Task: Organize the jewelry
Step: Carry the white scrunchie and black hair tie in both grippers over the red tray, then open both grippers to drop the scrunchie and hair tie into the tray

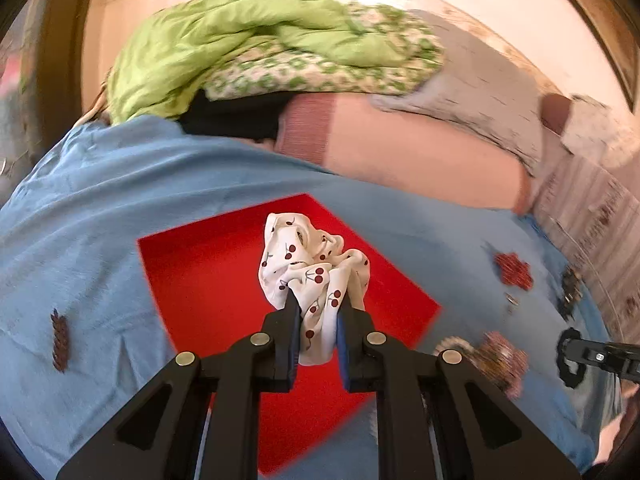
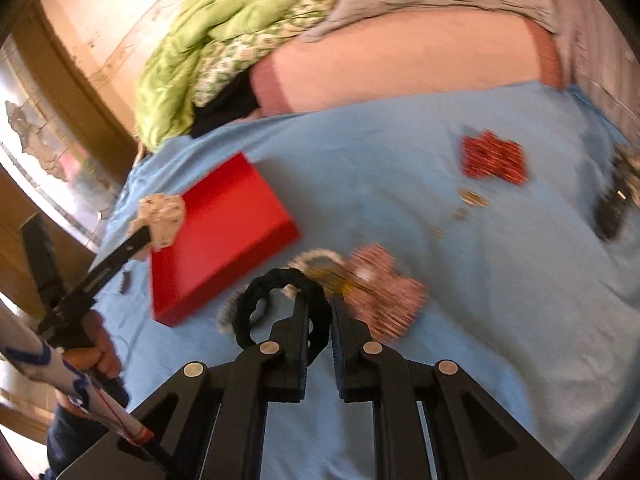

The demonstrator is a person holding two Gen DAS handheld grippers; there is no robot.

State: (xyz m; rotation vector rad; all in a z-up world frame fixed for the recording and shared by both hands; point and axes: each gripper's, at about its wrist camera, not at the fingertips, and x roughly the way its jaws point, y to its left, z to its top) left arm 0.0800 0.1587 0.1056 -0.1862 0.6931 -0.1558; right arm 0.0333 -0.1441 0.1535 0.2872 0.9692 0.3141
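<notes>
White cherry scrunchie upright in left jaws; right jaws pinch black scrunchie.

Both wrist views look steeply down, close over the same red box on blue cloth.

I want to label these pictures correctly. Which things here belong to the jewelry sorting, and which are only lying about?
For the job:
- cherry-print scrunchie, held in left gripper
- black scrunchie, held in right gripper
- red box
- red beaded piece
- pink beaded piece

Lying about:
- green quilt
- pink pillow
- grey pillow
</notes>
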